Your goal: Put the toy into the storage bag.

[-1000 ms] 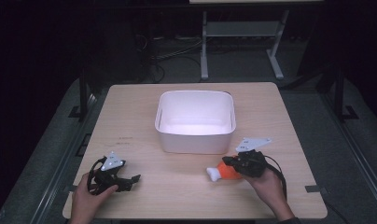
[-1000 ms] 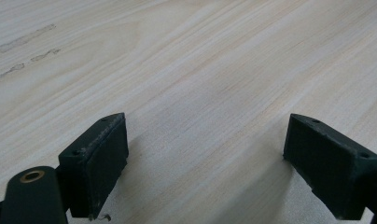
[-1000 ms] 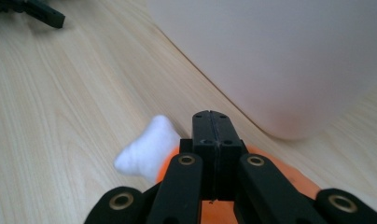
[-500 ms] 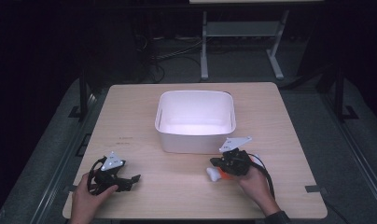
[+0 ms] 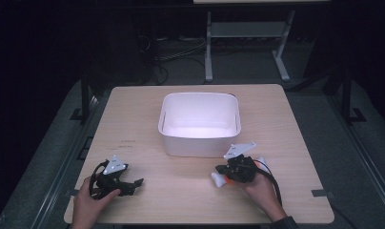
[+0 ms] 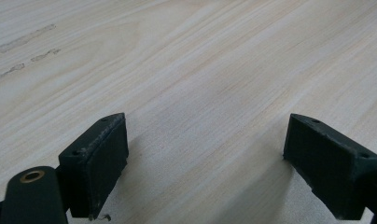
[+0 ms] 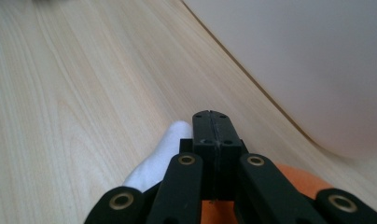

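Right gripper point(image 5: 231, 172) shifted leftward along the bin point(image 5: 200, 125) front since a second ago, jaws together, over white-and-orange object point(image 5: 219, 179) on worktop point(image 5: 181, 191); not clamped. Left gripper point(image 5: 128, 183) unmoved, jaws apart, empty. Pickup judged pending.

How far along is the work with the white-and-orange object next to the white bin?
Nothing looks finished: the white bin appears empty. In hand: the right gripper, jaws shut together, sits right over the white-and-orange object on the table; no grip is visible. The left gripper rests open on the wood. Likely left: grasping the object and placing it in the bin.
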`<action>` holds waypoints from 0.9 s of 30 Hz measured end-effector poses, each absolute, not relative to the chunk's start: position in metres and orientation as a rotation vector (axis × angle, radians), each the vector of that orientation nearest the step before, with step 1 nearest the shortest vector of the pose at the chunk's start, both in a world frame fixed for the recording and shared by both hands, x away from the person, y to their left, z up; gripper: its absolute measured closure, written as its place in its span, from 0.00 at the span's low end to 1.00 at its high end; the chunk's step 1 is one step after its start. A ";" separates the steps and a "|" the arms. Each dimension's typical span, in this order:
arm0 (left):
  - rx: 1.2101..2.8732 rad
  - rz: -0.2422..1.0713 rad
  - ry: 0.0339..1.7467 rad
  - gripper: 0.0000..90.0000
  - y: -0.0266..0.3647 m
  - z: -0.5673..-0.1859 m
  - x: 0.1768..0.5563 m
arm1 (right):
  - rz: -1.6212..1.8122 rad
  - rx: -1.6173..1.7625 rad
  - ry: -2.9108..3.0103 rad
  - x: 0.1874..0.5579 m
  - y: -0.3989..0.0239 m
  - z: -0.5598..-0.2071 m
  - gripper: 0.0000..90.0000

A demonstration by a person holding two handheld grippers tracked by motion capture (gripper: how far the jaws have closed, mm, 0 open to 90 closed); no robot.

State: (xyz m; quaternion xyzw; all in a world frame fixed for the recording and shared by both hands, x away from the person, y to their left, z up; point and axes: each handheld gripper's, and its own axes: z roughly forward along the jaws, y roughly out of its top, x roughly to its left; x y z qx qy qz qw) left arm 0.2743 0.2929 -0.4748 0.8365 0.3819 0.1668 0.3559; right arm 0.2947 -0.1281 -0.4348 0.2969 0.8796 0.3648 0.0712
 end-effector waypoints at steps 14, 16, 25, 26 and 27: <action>2.156 0.430 0.989 0.15 0.293 -0.475 0.274 | 1.079 0.903 2.645 0.282 -0.140 -0.433 1.00; 2.155 0.431 0.989 0.15 0.293 -0.475 0.274 | 1.075 0.907 2.644 0.278 -0.144 -0.433 1.00; 2.156 0.431 0.989 0.15 0.293 -0.475 0.274 | 1.075 0.933 2.624 0.272 -0.156 -0.432 1.00; 2.156 0.431 0.989 0.15 0.293 -0.475 0.274 | 1.068 0.936 2.622 0.271 -0.158 -0.431 1.00; 2.156 0.431 0.989 0.15 0.293 -0.475 0.274 | 1.068 0.950 2.618 0.271 -0.160 -0.431 1.00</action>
